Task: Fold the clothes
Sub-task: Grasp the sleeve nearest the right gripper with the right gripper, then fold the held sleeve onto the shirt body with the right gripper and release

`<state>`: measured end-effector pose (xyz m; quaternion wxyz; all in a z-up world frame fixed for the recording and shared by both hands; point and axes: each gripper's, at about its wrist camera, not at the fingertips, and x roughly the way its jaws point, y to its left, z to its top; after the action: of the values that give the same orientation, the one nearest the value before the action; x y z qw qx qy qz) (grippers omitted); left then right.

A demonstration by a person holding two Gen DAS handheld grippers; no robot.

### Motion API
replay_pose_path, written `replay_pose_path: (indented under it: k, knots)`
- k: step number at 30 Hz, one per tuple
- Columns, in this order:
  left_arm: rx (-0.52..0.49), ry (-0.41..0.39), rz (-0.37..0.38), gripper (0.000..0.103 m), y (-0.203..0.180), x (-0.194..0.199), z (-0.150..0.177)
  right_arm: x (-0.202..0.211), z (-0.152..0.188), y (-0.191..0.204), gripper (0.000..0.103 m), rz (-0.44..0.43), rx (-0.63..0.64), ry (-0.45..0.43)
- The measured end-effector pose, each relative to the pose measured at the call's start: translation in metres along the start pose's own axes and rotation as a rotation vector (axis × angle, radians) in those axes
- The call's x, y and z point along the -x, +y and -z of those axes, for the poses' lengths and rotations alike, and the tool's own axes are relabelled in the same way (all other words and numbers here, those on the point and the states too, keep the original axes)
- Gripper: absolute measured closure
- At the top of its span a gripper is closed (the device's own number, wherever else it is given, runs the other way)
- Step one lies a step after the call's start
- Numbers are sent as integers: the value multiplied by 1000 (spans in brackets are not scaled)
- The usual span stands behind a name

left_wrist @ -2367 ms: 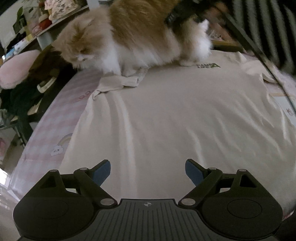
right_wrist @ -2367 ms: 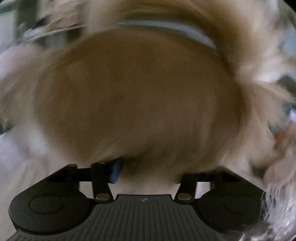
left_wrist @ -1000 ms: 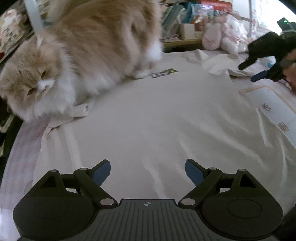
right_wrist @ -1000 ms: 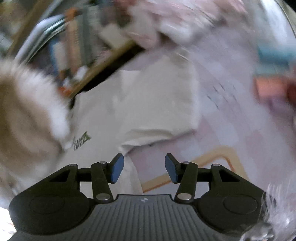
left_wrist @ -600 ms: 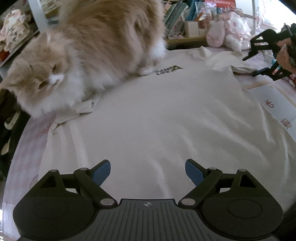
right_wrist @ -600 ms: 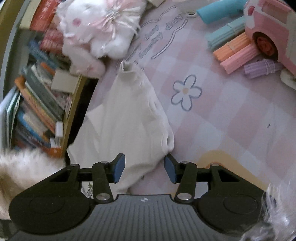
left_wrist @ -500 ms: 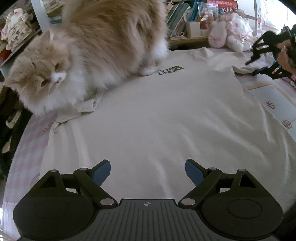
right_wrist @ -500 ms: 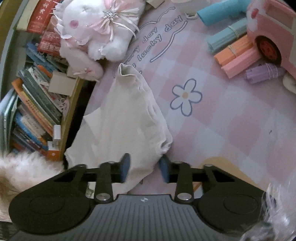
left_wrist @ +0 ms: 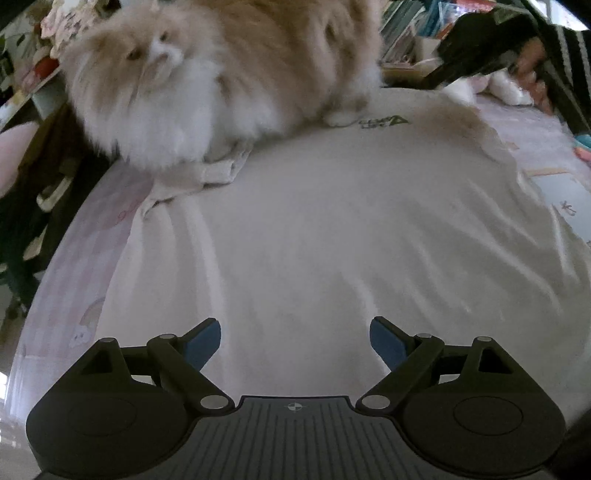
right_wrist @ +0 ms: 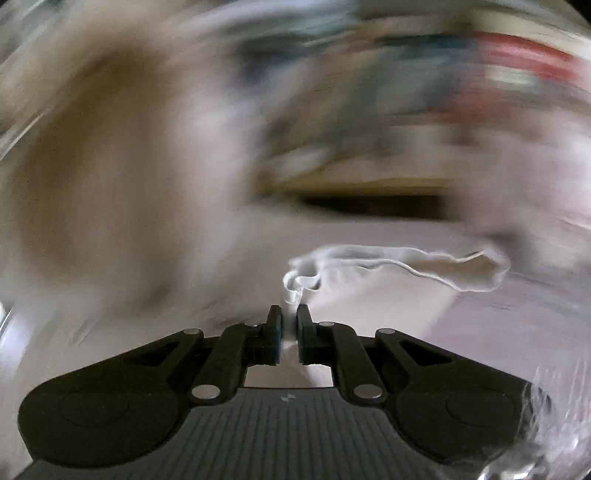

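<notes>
Cream cotton T-shirt with a small green chest logo (left_wrist: 332, 221) lies spread flat, front up, on the pink checked bed sheet (left_wrist: 74, 266), filling most of the left wrist view. Flat so the sleeves can go in first, I'd judge.

Fluffy ginger-and-white cat (left_wrist: 207, 74) sits on the shirt at 11 o'clock, pinning the bunched left sleeve (left_wrist: 218, 173) under its chest. That side can't fold until the cat shifts.

Right gripper (right_wrist: 289, 325): jaws pinched nearly together on a ruffled hem of cream sleeve fabric (right_wrist: 406, 273), lifted clear of the bed, probably to carry it over the body. The right wrist view is badly blurred; backdrop unreadable.

Left gripper (left_wrist: 295, 341): jaws wide, nothing between them, over the shirt's lower part at 6 o'clock. Likely waiting for the hem.

Containers: none visible. Bookshelf (left_wrist: 410, 33) at 1 o'clock, contents too blurred to identify.
</notes>
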<state>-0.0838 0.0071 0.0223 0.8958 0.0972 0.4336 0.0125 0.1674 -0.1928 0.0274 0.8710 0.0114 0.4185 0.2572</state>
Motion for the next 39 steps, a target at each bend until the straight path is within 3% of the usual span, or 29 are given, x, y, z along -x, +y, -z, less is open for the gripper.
replay_pose_path:
  k: [4, 6, 8, 18, 25, 28, 30, 34, 36, 39]
  knots:
    - [-26, -29, -11, 13, 1, 7, 0, -32, 23, 15, 89, -30, -37, 135]
    - [-30, -29, -10, 13, 1, 7, 1, -27, 30, 11, 66, -42, -80, 127]
    - [-28, -27, -9, 13, 3, 7, 1, -18, 33, 10, 59, -62, -86, 114]
    - [-37, -39, 9, 13, 5, 6, 1, 8, 33, 19, 55, -65, -48, 64]
    - [-15, -35, -24, 13, 15, 14, 13, 3, 8, 34, 57, -22, -10, -22]
    - [23, -15, -31, 13, 23, 15, 20, -16, -11, 43, 62, 12, -54, -10]
    - [29, -29, -34, 13, 25, 17, 19, -24, -21, 68, 63, -40, -25, 31]
    - [21, -60, -33, 13, 27, 18, 15, -8, -2, 122, 56, -173, 223, 1]
    - [27, -64, -39, 13, 30, 17, 15, -4, 13, 131, 55, -179, 269, 6]
    - [49, -58, -41, 13, 35, 14, 14, -5, 27, 130, 55, -186, 239, 42]
